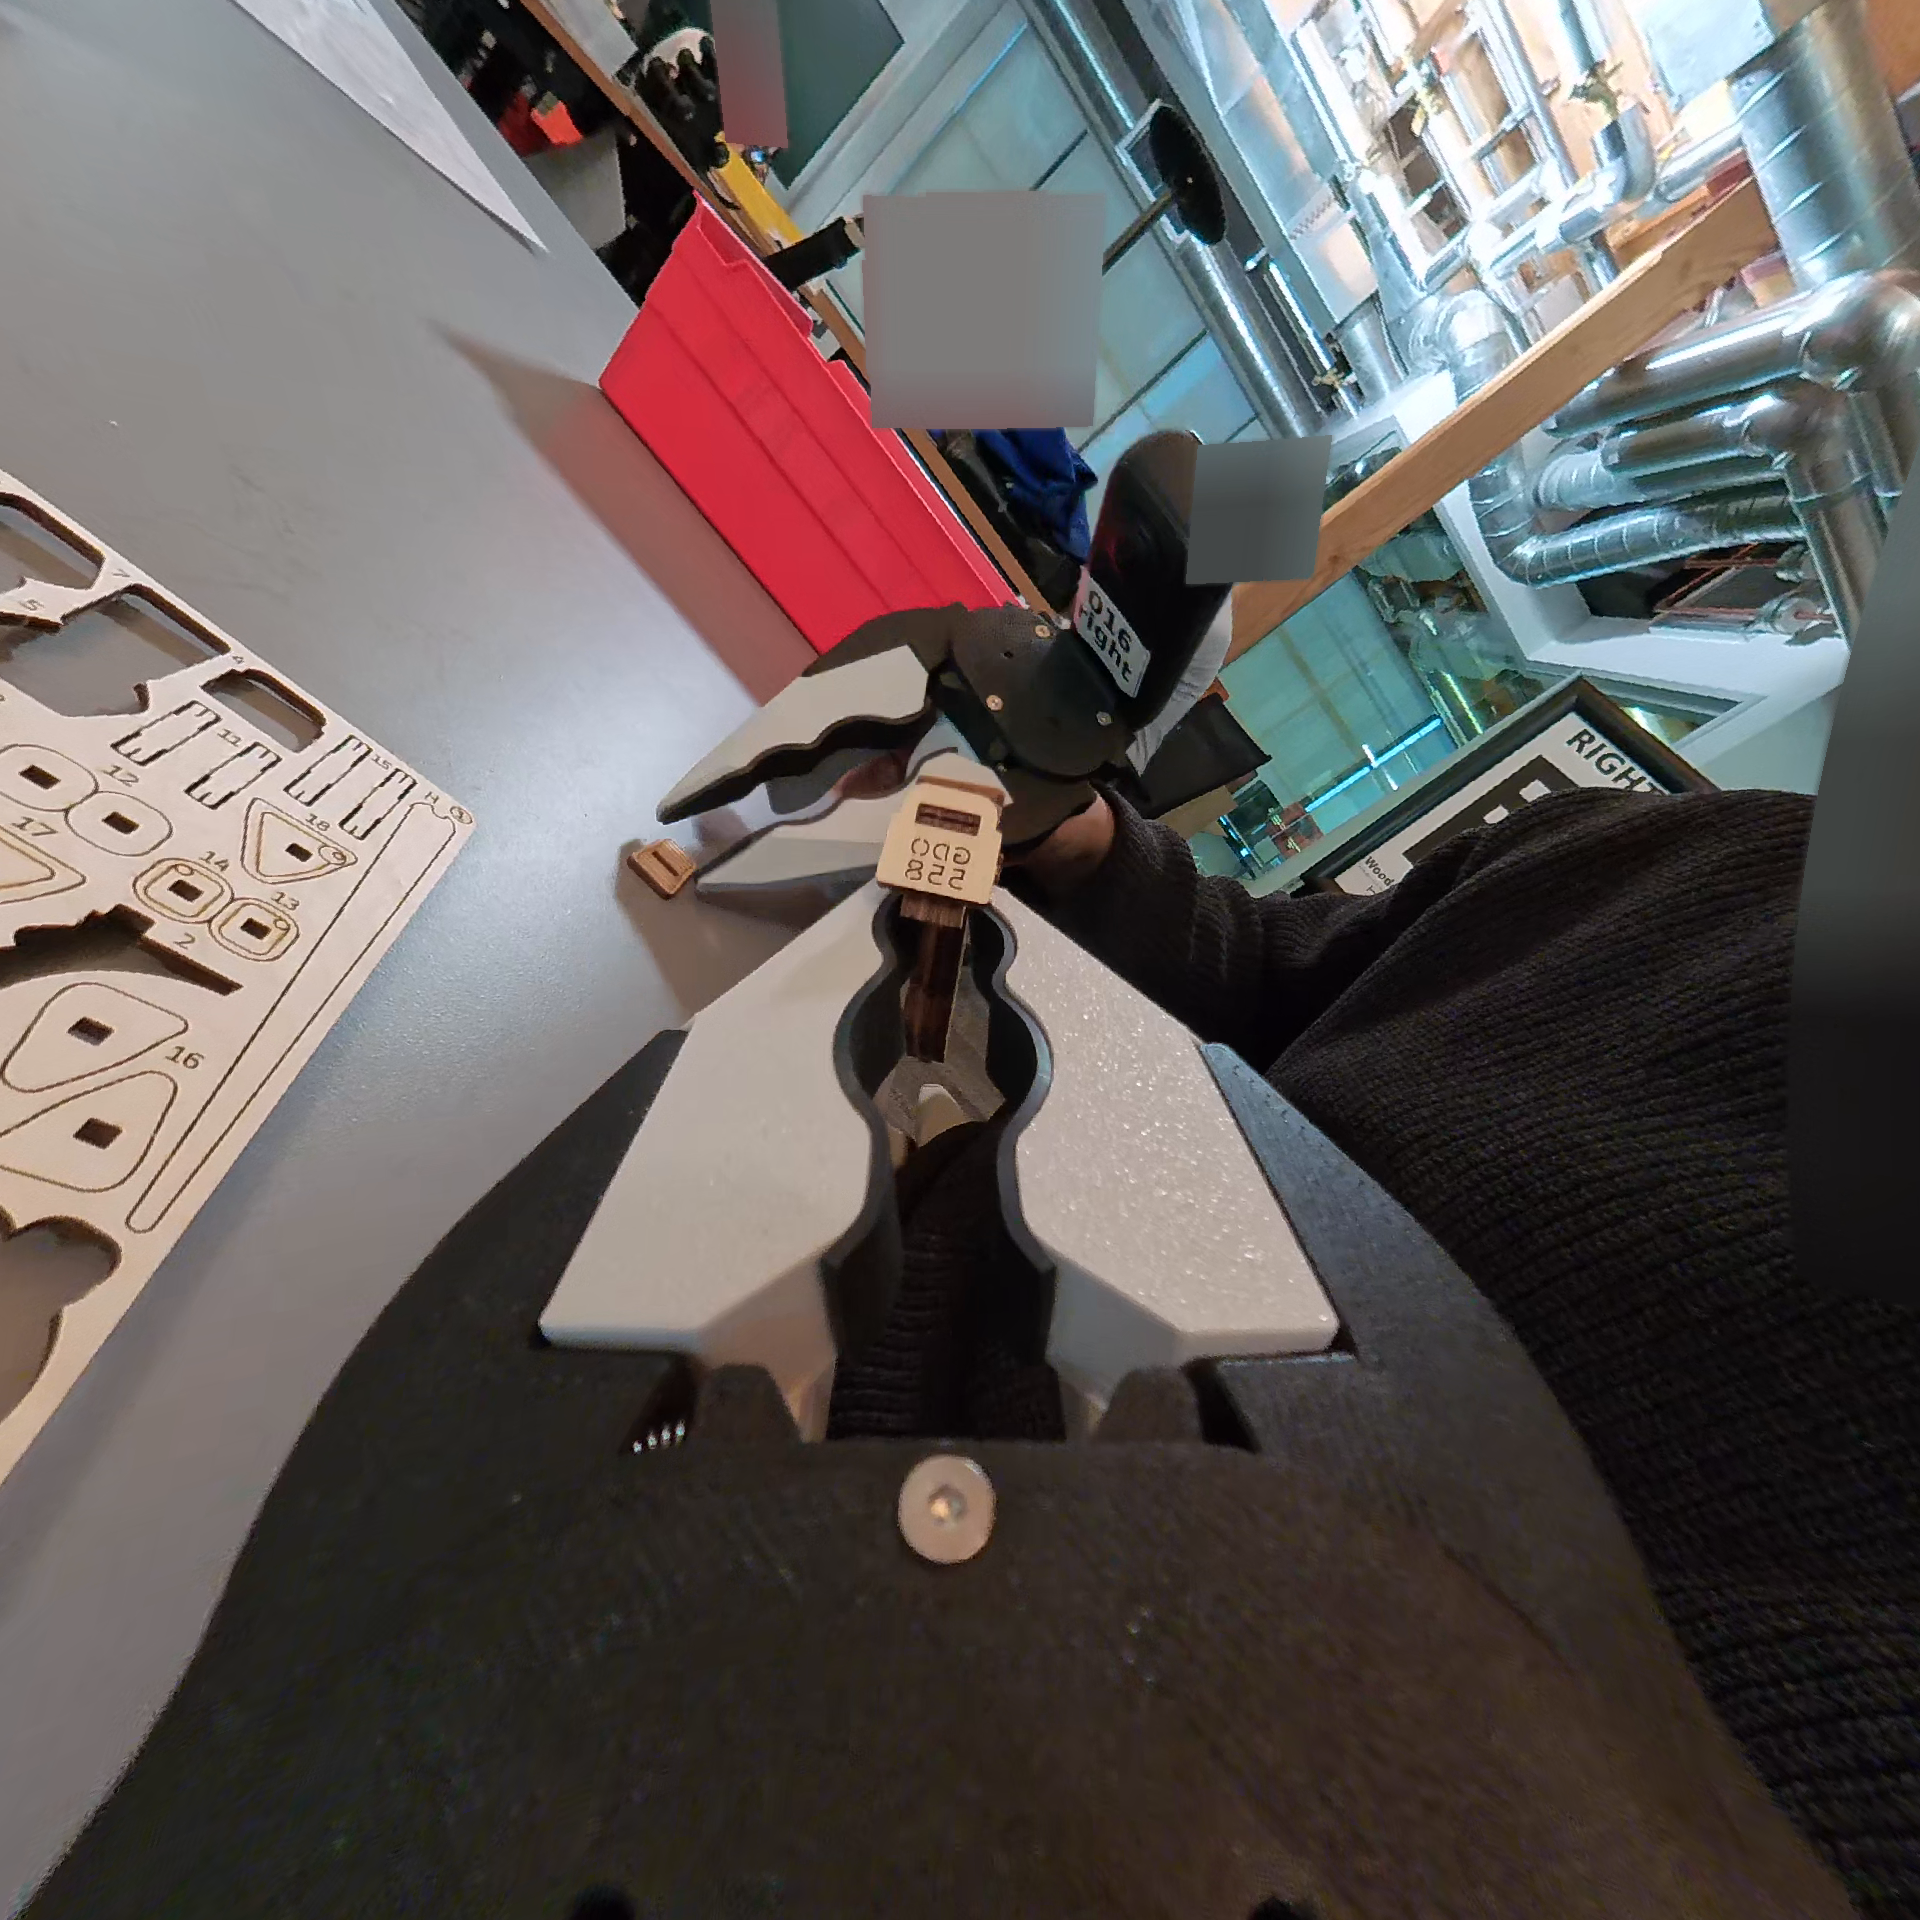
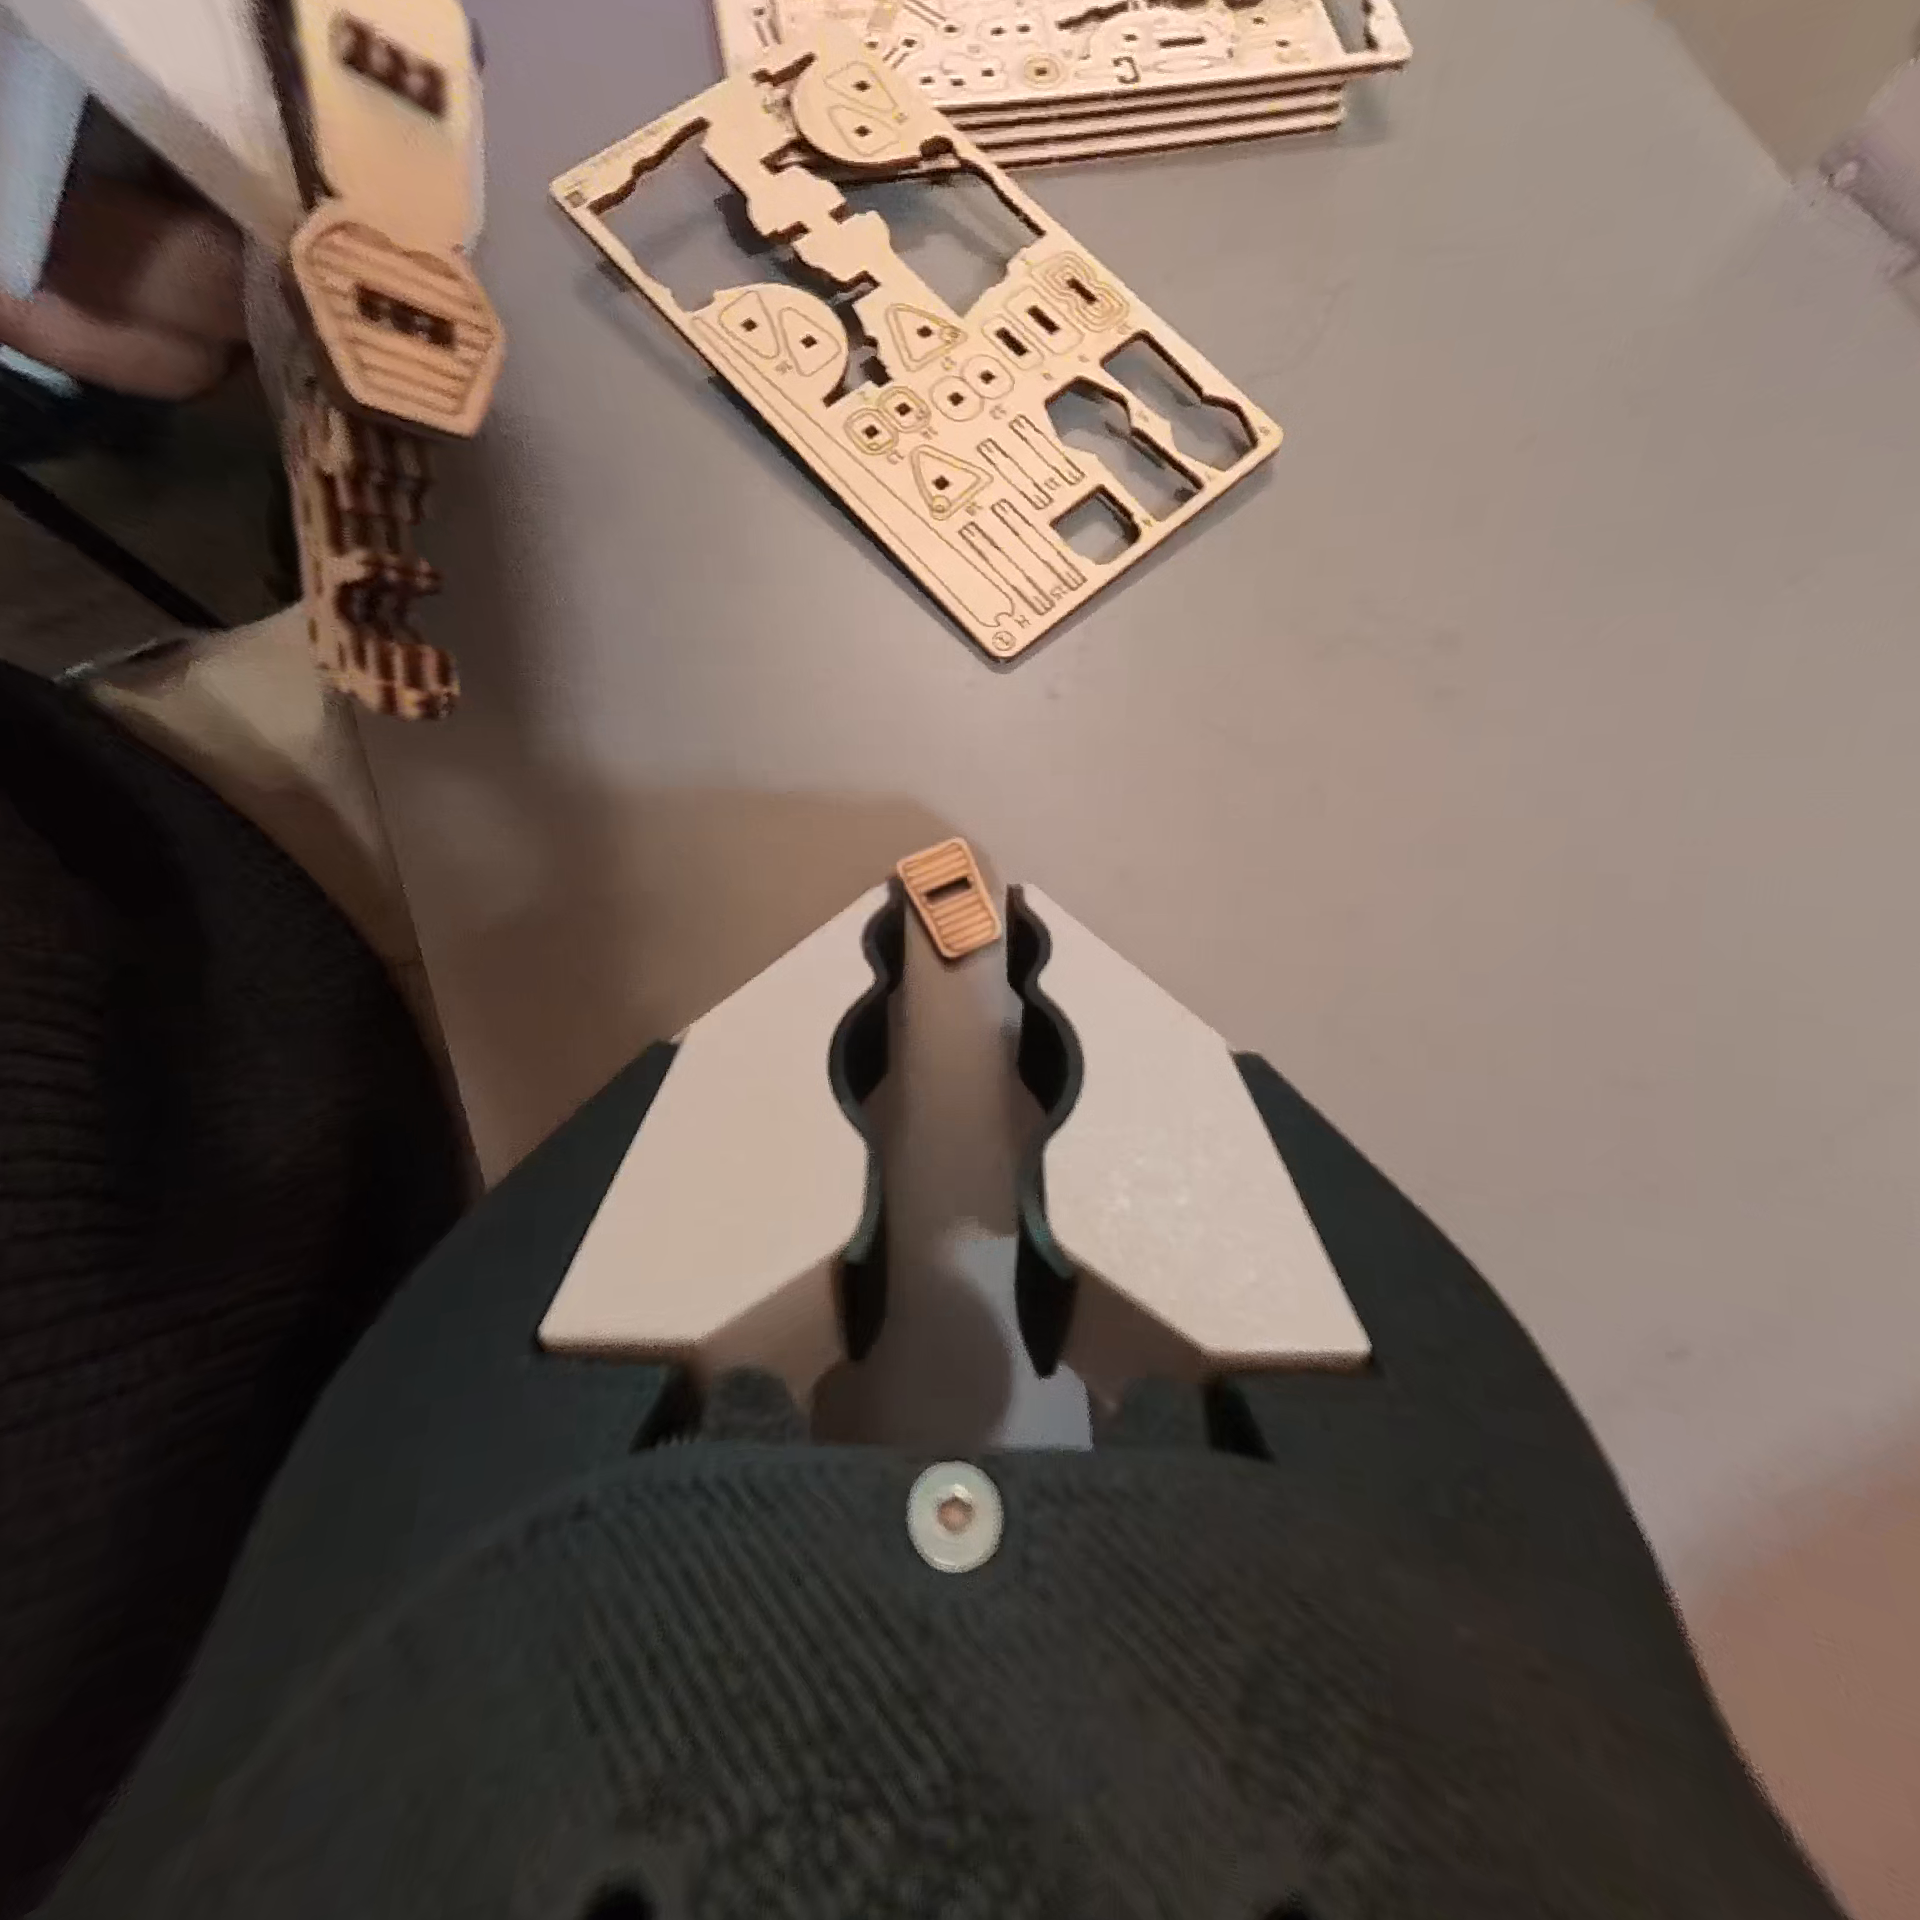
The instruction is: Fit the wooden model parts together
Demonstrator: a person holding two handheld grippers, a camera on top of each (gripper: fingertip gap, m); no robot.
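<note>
My left gripper (image 1: 940,909) is shut on a layered wooden assembly (image 1: 940,842) and holds it in the air; its pale end plate sticks out past the fingertips. The same assembly (image 2: 384,322) shows blurred at the top left of the right wrist view, with a ribbed hexagonal plate on it. My right gripper (image 2: 951,904) is open and low over the grey table, its tips either side of a small ribbed wooden piece (image 2: 948,902) with a slot. In the left wrist view, the right gripper (image 1: 686,844) has spread jaws beside that piece (image 1: 662,864).
A laser-cut wooden parts sheet (image 2: 914,364) with several cut-outs lies on the table beyond the right gripper; it also shows at the left of the left wrist view (image 1: 156,883). A stack of further sheets (image 2: 1091,62) lies behind it. Red bins (image 1: 779,416) stand at the table's edge. One gripper's finger ends stand about 11 cm off the other's.
</note>
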